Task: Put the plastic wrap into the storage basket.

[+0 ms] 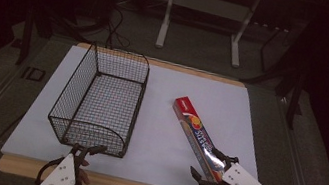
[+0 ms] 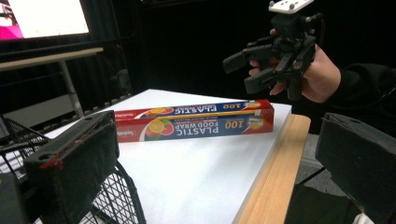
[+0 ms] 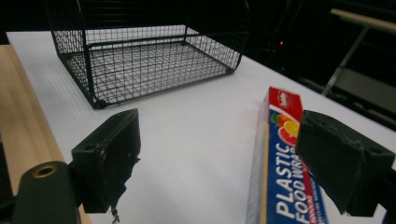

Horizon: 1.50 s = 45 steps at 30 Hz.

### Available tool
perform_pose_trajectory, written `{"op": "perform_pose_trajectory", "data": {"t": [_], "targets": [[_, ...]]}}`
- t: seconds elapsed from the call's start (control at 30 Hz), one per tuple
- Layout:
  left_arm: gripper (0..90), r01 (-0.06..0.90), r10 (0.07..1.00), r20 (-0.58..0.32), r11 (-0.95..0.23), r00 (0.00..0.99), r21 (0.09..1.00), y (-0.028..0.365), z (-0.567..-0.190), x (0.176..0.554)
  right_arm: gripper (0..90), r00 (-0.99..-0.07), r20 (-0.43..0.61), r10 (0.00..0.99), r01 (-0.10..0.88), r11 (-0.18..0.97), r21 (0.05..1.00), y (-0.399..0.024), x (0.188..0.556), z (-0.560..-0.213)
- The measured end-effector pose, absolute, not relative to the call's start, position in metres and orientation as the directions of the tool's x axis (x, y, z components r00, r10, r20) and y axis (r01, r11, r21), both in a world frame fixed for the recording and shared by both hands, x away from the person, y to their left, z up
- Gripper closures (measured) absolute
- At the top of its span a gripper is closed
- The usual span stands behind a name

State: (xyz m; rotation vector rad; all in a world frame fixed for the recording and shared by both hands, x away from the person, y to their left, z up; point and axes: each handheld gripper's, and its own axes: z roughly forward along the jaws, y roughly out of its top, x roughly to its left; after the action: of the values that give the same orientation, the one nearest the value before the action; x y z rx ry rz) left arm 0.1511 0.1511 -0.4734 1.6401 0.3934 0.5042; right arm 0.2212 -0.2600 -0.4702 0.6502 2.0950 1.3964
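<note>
- Nearby, the long red-and-blue plastic food wrap box (image 1: 197, 132) lay flat on the white table (image 1: 162, 122), right of the black wire basket (image 1: 100, 99).
- The right claw (image 1: 208, 168) gaped wide above its near end, not gripping.
- The left claw (image 1: 92, 150) stood wide, empty, by the basket.

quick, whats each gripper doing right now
left gripper: open, holding nothing, by the wire basket
right gripper: open, empty, over the plastic wrap box
</note>
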Motion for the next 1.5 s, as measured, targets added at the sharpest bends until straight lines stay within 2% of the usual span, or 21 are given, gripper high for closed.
{"op": "perform_pose_trajectory", "data": {"t": [0.3,0.37,0.47,0.77,0.97,1.5], "targets": [[0.1,-0.040,0.512,0.104,-0.135,0.852,0.990,0.147,-0.473,0.153,14.6,-0.737,-0.178,0.652,0.106,0.372,0.922,-0.258,0.220,-0.473],[0.1,-0.041,0.510,0.100,-0.125,0.854,0.991,0.148,-0.473,0.153,17.4,-0.718,-0.228,0.658,0.083,0.406,0.910,-0.256,0.217,-0.471],[0.1,-0.045,0.513,0.101,-0.121,0.852,0.992,0.148,-0.473,0.153,17.3,-0.729,-0.234,0.643,0.073,0.414,0.908,-0.254,0.219,-0.467],[0.1,-0.057,0.505,0.123,-0.144,0.854,0.988,0.145,-0.473,0.154,12.1,-0.776,-0.209,0.595,0.092,0.434,0.896,-0.246,0.218,-0.450],[0.1,-0.060,0.502,0.123,-0.138,0.856,0.989,0.144,-0.473,0.153,12.2,-0.725,-0.221,0.652,0.118,0.434,0.893,-0.250,0.225,-0.429],[0.1,-0.057,0.493,0.122,-0.146,0.862,0.988,0.143,-0.474,0.153,11.6,-0.696,-0.193,0.691,0.173,0.423,0.889,-0.245,0.267,-0.408]]}}
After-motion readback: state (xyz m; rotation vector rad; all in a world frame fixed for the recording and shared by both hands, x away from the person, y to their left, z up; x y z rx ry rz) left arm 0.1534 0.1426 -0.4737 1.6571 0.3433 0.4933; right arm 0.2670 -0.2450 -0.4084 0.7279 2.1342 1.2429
